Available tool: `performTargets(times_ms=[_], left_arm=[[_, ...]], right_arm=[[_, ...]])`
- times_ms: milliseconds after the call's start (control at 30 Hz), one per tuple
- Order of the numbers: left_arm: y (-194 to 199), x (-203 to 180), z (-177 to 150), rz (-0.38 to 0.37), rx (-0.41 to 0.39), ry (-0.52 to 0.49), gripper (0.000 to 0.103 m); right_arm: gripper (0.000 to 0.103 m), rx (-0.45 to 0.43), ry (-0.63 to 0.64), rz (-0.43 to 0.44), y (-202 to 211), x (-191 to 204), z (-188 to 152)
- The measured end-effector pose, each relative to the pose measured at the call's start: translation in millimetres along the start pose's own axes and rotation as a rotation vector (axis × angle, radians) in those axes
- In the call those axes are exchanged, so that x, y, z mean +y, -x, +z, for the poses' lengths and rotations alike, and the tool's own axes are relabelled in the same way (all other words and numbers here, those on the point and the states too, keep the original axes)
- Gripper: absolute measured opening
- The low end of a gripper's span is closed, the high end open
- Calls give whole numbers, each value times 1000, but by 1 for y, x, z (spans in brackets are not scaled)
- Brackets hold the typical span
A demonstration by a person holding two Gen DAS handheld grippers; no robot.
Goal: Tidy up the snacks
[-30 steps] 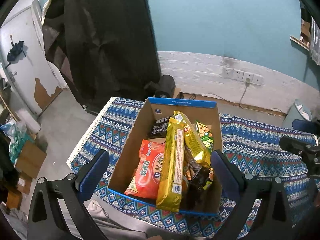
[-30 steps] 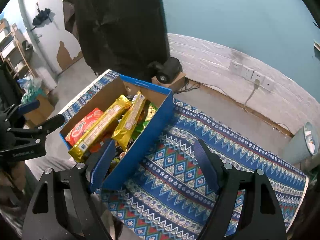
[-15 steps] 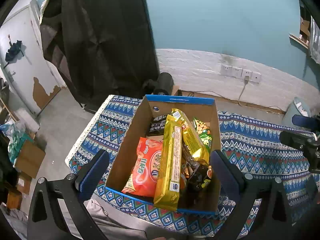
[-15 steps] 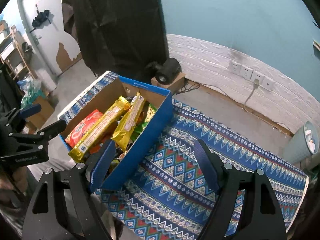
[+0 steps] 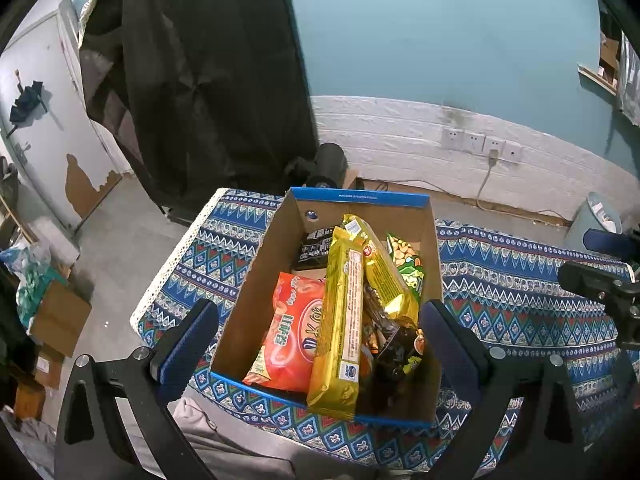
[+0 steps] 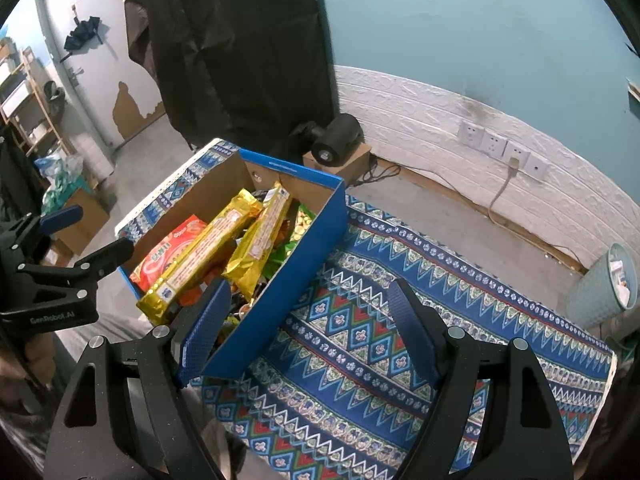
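A blue cardboard box [image 5: 360, 196] stands on the patterned blue cloth [image 5: 520, 292], also in the right wrist view [image 6: 304, 268]. It holds two long yellow packs [image 5: 340, 320] [image 6: 208, 252], an orange bag [image 5: 292, 332], a green bag [image 5: 408, 260] and dark packets. My left gripper [image 5: 316, 344] is open and empty, hovering above the box's near end. My right gripper [image 6: 308, 332] is open and empty, above the box's right wall and the cloth.
The cloth-covered table [image 6: 420, 292] stretches to the right of the box. A black device [image 6: 336, 144] sits on a small carton beyond the table. A grey bin [image 6: 608, 284] stands on the floor at right. Boxes and bags [image 5: 48, 300] lie on the floor at left.
Both grippers have risen and drawn back slightly; the box looks a little smaller and farther in the left wrist view. Nothing was grasped.
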State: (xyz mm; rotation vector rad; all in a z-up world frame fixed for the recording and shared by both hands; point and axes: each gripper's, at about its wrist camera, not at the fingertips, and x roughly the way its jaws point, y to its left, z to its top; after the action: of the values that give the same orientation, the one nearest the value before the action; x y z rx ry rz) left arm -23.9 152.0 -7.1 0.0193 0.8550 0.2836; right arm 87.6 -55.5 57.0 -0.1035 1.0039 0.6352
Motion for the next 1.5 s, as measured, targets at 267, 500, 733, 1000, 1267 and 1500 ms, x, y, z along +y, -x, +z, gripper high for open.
performTargets(times_ms=[267,500,733,1000,1267,1500], left_arm=[[0,-1,0,0,2,-1,102],[0,-1,0,-2,3,-2,102],[1,-1,-1,-4,5,-1,102],[0,-1,-2,-8,6,-1,102],[-1,-6,-5,-22,10,-20,102],[-1,-4,-3,-29,12,-13,102]], right_arm=[[80,0,-1,0,1,-1,0],[80,1,0,-2,0,-2,0],[80,1,-1,-2,0,-2,0],[80,1,-1,-3,0,-2,0],[80,1,-1,-2,0,-2,0],[80,2,-1,-1,0,-2,0]])
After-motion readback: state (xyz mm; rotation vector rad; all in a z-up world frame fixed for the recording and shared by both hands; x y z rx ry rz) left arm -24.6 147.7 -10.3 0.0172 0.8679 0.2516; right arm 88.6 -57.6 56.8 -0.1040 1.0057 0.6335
